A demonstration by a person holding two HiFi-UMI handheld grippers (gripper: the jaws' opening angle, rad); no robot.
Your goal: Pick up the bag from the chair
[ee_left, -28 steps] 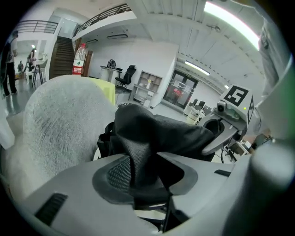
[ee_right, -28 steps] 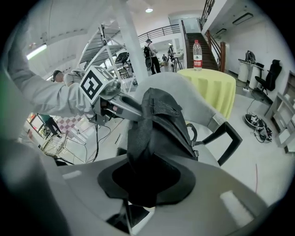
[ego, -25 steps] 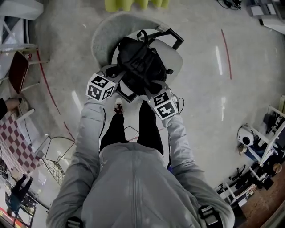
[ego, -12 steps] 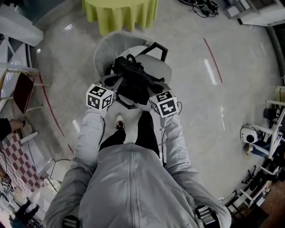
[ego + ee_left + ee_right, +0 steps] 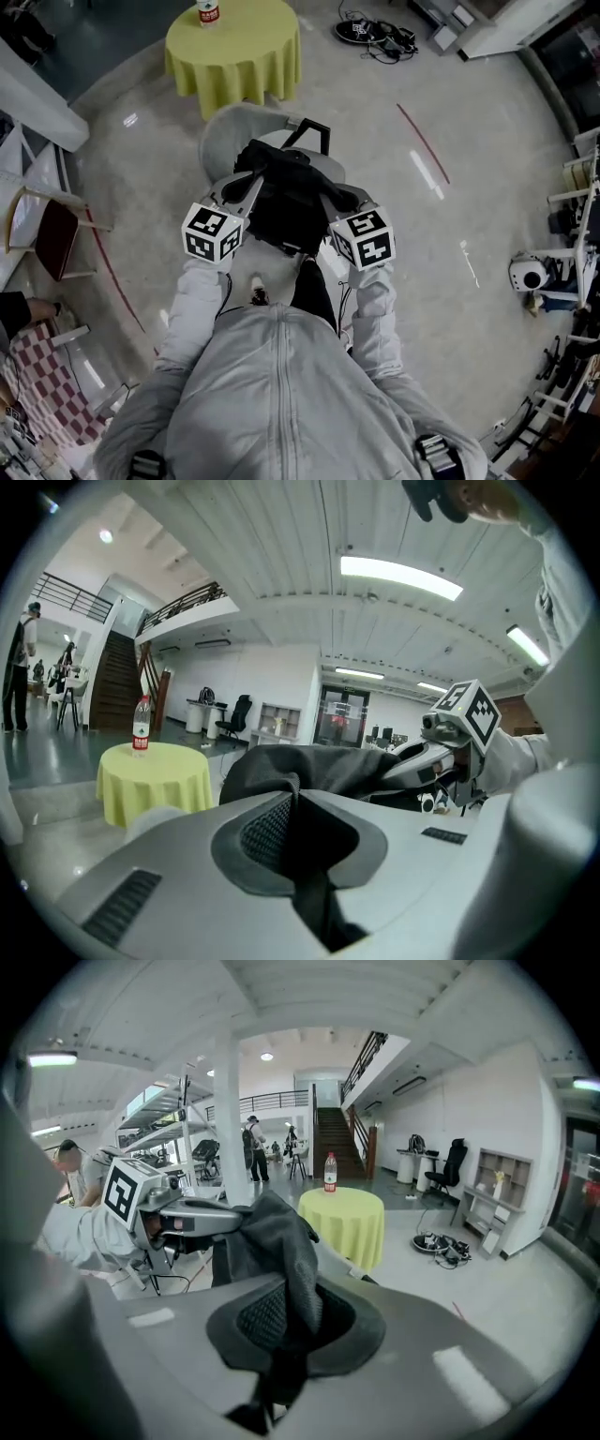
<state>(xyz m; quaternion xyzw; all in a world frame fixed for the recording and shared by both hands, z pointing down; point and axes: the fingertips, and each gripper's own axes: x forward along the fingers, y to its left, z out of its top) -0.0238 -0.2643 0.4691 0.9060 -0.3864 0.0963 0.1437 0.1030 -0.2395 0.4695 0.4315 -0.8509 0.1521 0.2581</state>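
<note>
A black bag (image 5: 286, 197) hangs between my two grippers, above the grey chair (image 5: 230, 131). My left gripper (image 5: 251, 180) pinches the bag's left side, and my right gripper (image 5: 330, 192) pinches its right side. In the left gripper view, the left gripper (image 5: 298, 803) has just been closing and is shut on black fabric (image 5: 309, 766); the right gripper (image 5: 459, 724) shows across the bag. In the right gripper view, the right gripper (image 5: 281, 1321) has also just been closing and is shut on a fold of the bag (image 5: 281, 1241).
A round table with a yellow cloth (image 5: 234, 47) and a bottle (image 5: 208, 11) stands beyond the chair. A red chair (image 5: 56, 239) is at the left, and cables (image 5: 375, 33) lie on the floor at the back. Equipment lines the right edge.
Both grippers have risen together with the bag, which has come up off the chair seat. The bag is now stretched between them, higher and closer to my body.
</note>
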